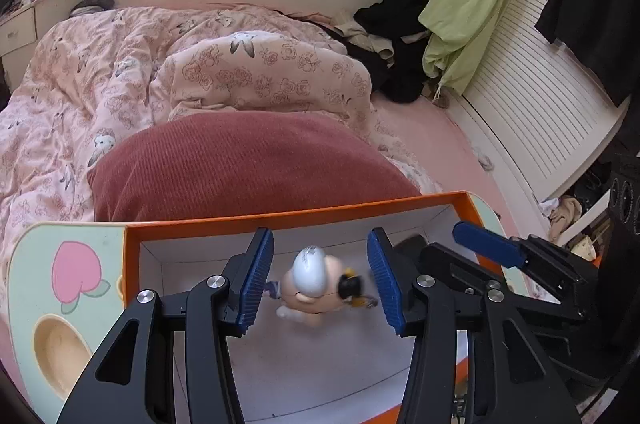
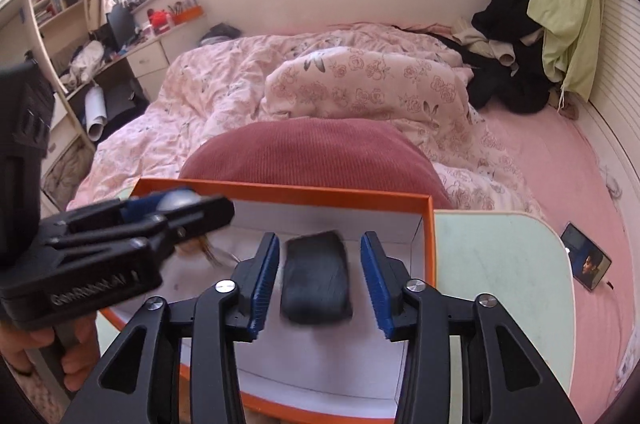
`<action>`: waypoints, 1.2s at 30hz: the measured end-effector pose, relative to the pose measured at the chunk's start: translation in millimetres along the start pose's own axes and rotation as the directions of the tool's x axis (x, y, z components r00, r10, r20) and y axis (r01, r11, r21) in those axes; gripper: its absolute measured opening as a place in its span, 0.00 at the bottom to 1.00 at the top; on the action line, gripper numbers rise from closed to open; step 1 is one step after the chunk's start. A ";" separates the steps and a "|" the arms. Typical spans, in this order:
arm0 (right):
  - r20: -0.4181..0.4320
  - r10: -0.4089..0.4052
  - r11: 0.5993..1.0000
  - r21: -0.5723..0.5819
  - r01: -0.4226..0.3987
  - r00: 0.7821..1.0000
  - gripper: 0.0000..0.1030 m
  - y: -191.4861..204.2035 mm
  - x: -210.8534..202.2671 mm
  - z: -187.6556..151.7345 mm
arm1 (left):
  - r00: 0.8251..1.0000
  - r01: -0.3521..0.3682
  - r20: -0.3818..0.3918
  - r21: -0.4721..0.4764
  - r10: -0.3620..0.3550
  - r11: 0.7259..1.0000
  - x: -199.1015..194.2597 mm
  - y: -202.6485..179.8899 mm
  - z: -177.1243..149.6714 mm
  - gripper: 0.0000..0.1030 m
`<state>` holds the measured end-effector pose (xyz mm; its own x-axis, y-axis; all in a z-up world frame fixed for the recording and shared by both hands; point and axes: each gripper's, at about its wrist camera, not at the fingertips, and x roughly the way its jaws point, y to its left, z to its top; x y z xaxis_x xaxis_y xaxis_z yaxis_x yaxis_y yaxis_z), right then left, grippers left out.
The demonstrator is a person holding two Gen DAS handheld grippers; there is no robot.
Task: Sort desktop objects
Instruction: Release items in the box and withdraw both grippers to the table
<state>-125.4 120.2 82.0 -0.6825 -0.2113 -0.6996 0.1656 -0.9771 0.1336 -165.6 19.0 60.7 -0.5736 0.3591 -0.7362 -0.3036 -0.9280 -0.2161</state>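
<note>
Left gripper [image 1: 320,282]: jaws apart, pads clear of the blurred toy figure [image 1: 310,276] on both sides; it grips nothing. From the right wrist view the figure's grey dome sits level with the fingers, so whether it hangs in the air or lies on the floor I cannot tell.
Right gripper [image 2: 319,280]: jaws apart with a gap either side of the dark pouch [image 2: 316,278], so it is let go, not gripped.
Pouch: inside the orange box [image 2: 428,220], right part, apparently on the white floor, blurred.
Figure: inside the same box, left part, well apart from the pouch.
Step in hand, as I judge: dropping both items into the box.
Doing it well: keep both pairs of pads wide and lift straight up, so no fingertip drags an item over the wall.
Risk: the two grippers stand near each other; draw them apart sideways.
Lap table [image 1: 28,264]: pale green, under the box.
Far: red cushion [image 1: 248,163], then the pink quilt [image 1: 100,63].
</note>
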 end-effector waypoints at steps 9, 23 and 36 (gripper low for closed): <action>0.094 -0.005 1.000 -0.003 0.005 0.996 0.53 -8.9 -53.0 -36.6 | 0.993 -0.031 0.118 0.030 0.027 0.999 -61.3 -2.7 -28.1 0.73; 0.040 0.016 0.995 -0.096 -0.012 0.999 0.89 17.0 -98.7 -174.6 | 0.994 -0.070 0.094 0.097 0.061 0.993 -115.9 13.5 -177.4 0.78; -0.058 -0.043 0.982 -0.187 0.031 0.997 1.00 24.0 -70.1 -203.9 | 0.990 -0.144 0.018 0.156 0.143 0.977 -86.9 0.7 -204.3 0.84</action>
<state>71.5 116.6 -8.9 -0.6466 -0.1676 -0.7442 0.2741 -0.9615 -0.0216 39.5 -33.2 -6.5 -0.6251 0.2244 -0.7476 -0.3329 -0.9430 -0.0046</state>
